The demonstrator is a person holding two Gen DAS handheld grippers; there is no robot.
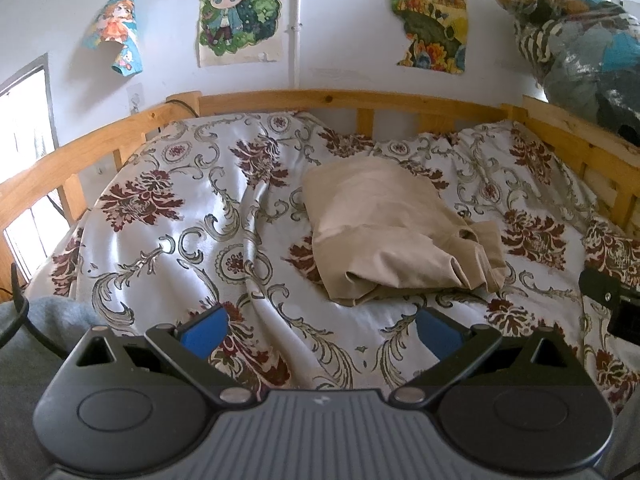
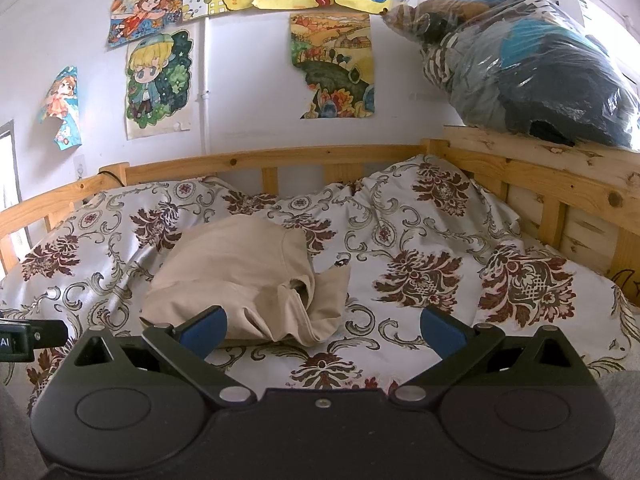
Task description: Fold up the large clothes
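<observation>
Bedroom scene: white wall (image 2: 248,120) with taped-up cartoon drawings (image 2: 158,84), wooden bed frame (image 1: 344,100) along the far and right sides. Floral bedspread (image 1: 192,216) covers the mattress, heavily wrinkled, with one long crease running near-to-far just left of centre in the left wrist view. Beige garment (image 1: 392,236) lies in a loose, roughly folded heap mid-bed, with a sleeve or hem flap sticking out on its right side. Clear plastic bag of clothes (image 2: 532,72) sits on the frame's top rail, far right, well apart from the garment. Left gripper (image 1: 320,336) spread wide, blue pads (image 1: 204,334) empty, hovering over bare bedspread near the garment's near edge. Right gripper (image 2: 322,336) likewise wide apart, holding nothing; its left pad overlaps the garment's near edge in view, contact unclear. Grey fabric (image 1: 48,320) at near left edge.
</observation>
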